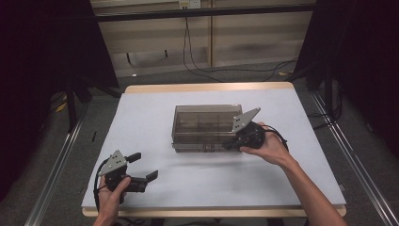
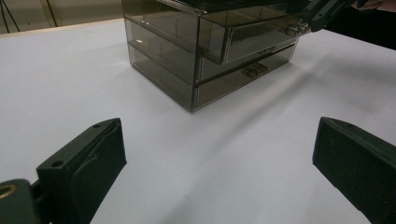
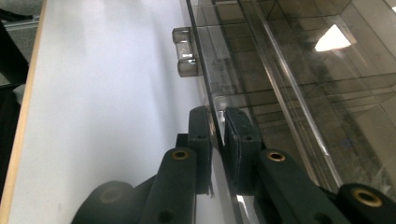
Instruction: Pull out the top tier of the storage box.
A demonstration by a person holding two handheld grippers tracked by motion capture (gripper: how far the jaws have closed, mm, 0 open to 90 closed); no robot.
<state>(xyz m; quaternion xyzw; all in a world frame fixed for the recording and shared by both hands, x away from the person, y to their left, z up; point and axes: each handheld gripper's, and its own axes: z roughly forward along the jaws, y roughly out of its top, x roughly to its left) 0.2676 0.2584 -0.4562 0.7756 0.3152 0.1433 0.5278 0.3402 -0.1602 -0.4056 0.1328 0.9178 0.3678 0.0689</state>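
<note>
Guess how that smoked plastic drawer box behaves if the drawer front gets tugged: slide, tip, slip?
The drawer box looks like thin clear plastic with little visible inside, so probably light and apt to slide on the white tabletop. The right gripper pinches a thin glossy drawer front; it may slip. Rigid, possibly brittle.

No readable text or labels anywhere (box and grippers included).

Table (image 1: 155, 188): white top with a light wooden edge, centre of the frame.
Floor (image 1: 155, 77): grey, around the table.
Cables (image 1: 197, 66): black, hanging down the wall and trailing across the floor, upper centre.
Wall (image 1: 254, 42): pale panels, top centre.
Curtains (image 1: 42, 70): dark, far left and far right.
</note>
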